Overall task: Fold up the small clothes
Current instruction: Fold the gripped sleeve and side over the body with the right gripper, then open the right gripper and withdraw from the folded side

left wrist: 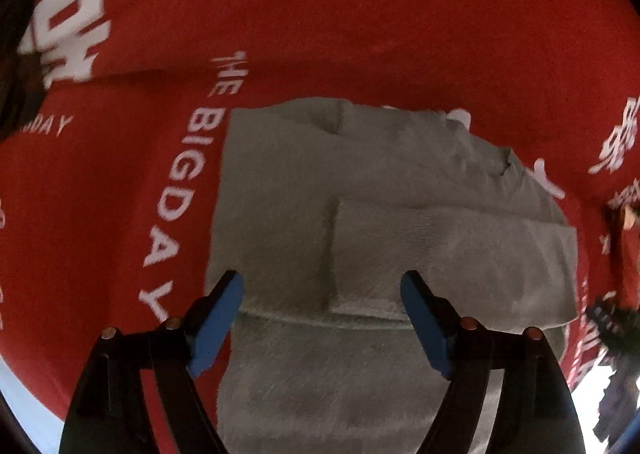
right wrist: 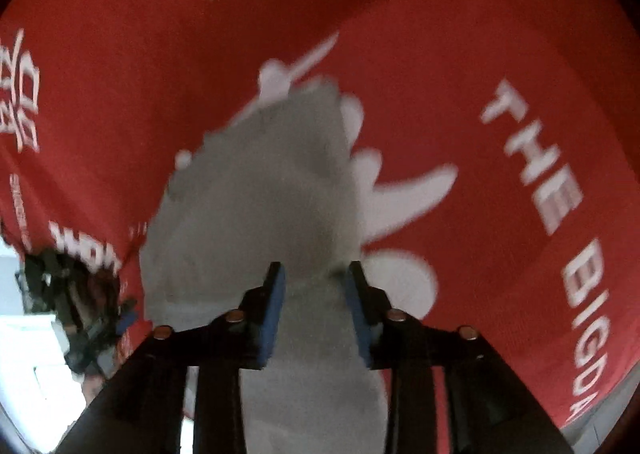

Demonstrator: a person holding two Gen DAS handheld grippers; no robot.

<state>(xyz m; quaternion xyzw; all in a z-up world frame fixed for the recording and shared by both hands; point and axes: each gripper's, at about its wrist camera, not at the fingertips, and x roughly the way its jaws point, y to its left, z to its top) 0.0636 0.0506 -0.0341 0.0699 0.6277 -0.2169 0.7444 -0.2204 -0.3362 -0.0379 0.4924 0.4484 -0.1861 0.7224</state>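
A small grey fleecy garment (left wrist: pixel 400 182) lies folded on the red cloth, with a doubled flap (left wrist: pixel 452 254) on top at its near right. My left gripper (left wrist: pixel 322 280) hovers over the garment's near edge, pointing steeply down, its blue pads (left wrist: pixel 218 318) wide apart and empty. In the right wrist view the same grey garment (right wrist: pixel 256 194) runs away from me in a narrow strip. My right gripper (right wrist: pixel 316 268) stands above its near end, jaws partly open. The grey cloth shows in the gap below the blue pads (right wrist: pixel 274 314), which do not press on it.
A red tablecloth (left wrist: pixel 360 14) with white "THE BIGDAY" lettering (left wrist: pixel 180 190) covers the surface around the garment. Its edge and a pale floor show at lower left (left wrist: pixel 28 394). A dark blurred device (right wrist: pixel 80 302) sits at the left of the right wrist view.
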